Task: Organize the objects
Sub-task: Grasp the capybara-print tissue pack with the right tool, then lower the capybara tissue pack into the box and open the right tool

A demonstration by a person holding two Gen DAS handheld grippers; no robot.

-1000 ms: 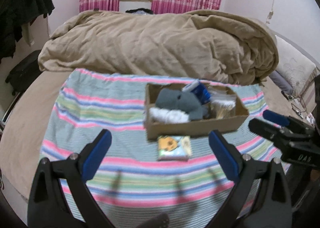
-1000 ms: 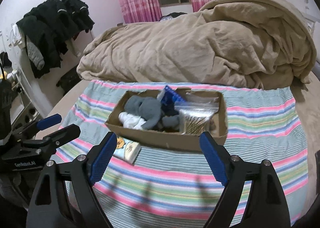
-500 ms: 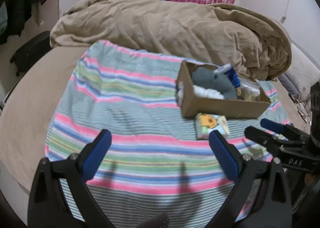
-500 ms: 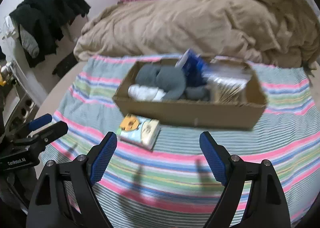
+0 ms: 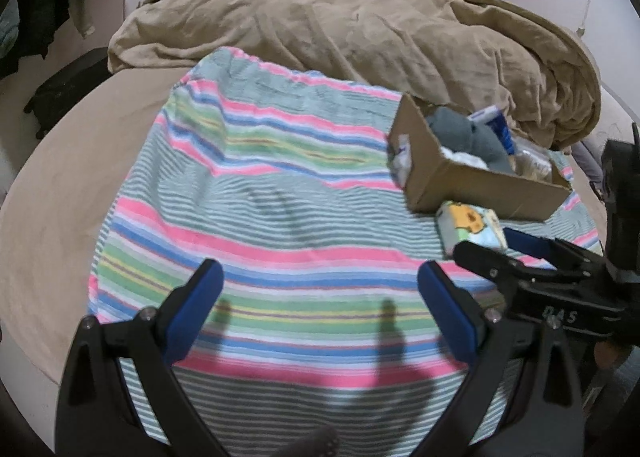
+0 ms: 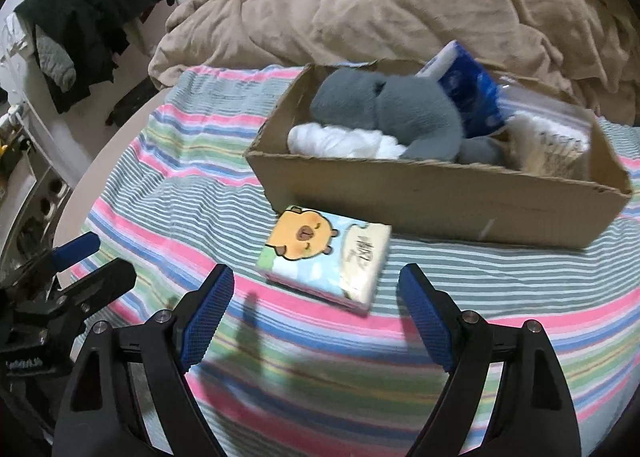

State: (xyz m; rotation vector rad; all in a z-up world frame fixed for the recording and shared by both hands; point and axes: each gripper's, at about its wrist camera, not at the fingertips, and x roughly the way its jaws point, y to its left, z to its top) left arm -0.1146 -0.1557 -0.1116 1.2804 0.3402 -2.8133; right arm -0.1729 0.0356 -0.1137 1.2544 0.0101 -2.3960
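A tissue pack [image 6: 326,255] with a yellow cartoon animal lies on the striped cloth just in front of a cardboard box [image 6: 432,193]. The box holds grey cloth [image 6: 384,109], white cloth [image 6: 340,141], a blue pack [image 6: 468,91] and a clear bag [image 6: 560,133]. My right gripper [image 6: 316,313] is open, just short of the tissue pack and facing it. My left gripper [image 5: 320,303] is open and empty over bare cloth, left of the box [image 5: 472,181] and the tissue pack [image 5: 470,227]. The right gripper also shows in the left wrist view [image 5: 520,249].
The striped cloth [image 5: 260,197] covers a round bed. A bunched tan duvet [image 5: 360,33] lies behind the box. Dark clothes [image 6: 92,17] hang at the left wall. A dark suitcase [image 5: 60,93] stands on the floor at left.
My right gripper has moved forward and down toward the tissue pack, which now looks much larger. My left gripper has swung left, so the box sits at its right edge.
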